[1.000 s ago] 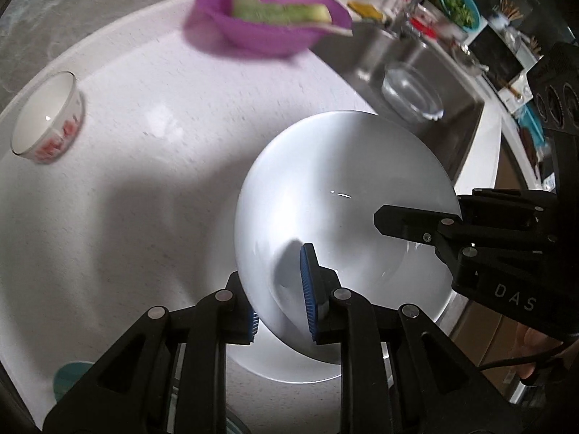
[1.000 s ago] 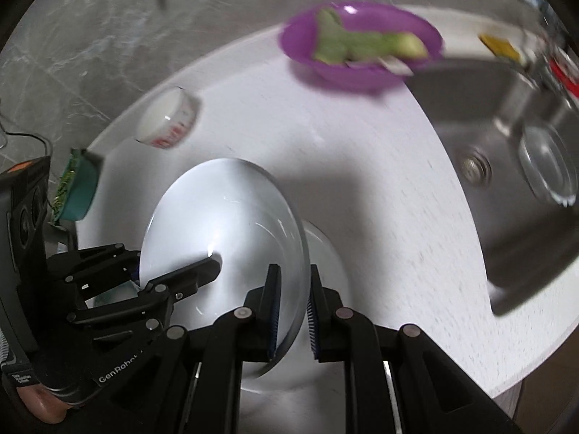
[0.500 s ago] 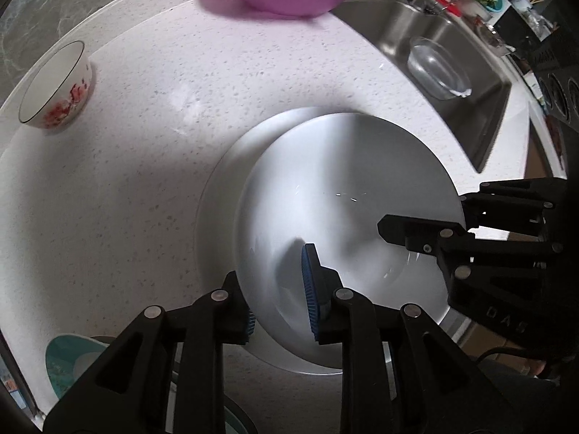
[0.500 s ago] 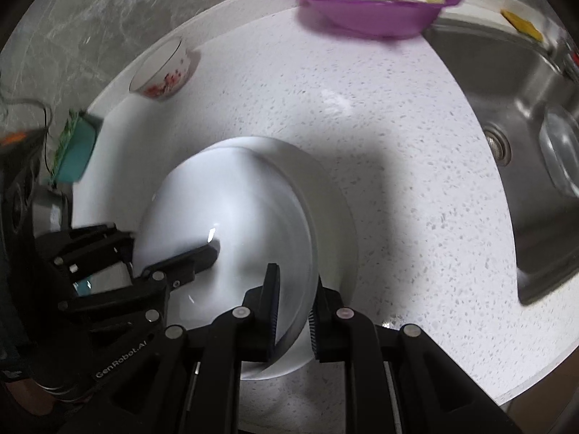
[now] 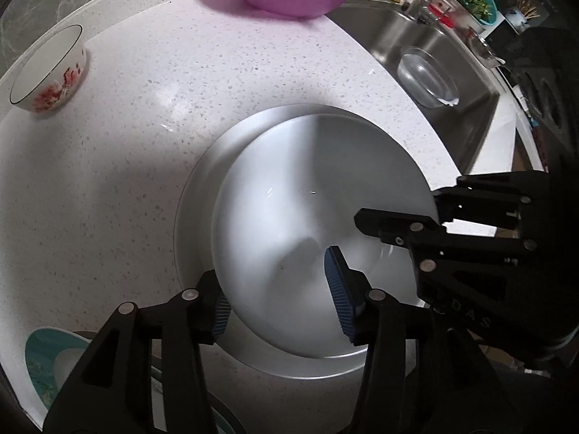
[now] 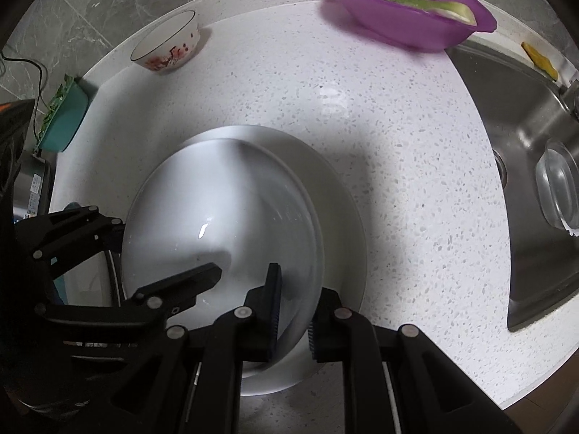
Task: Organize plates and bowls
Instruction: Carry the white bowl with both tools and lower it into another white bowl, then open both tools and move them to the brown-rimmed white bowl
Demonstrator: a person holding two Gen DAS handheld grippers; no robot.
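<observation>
since a second ago the white bowl (image 5: 311,224) has come down from a tilted carry above the counter and now sits inside the wide white plate (image 5: 195,195) on the speckled white countertop (image 5: 144,115). both grippers have opened out from its rim. left gripper (image 5: 278,303): fingers spread wide, one blue pad outside the bowl's near-left rim, the other over the bowl's interior; no clear contact either side. right gripper (image 6: 293,311): fingers parted a little, straddling the bowl's right rim, one pad inside, one outside; whether the pads touch the wall cannot be told. the bowl lies off-centre in the plate, toward the near side, so more plate rim shows at the far edge. small floral bowl (image 5: 47,72) stands well apart at the far left of the counter. purple basin (image 6: 401,18) with green vegetable pieces sits at the far edge. clear glass bowl (image 5: 429,81) rests in the steel sink (image 6: 521,137).
</observation>
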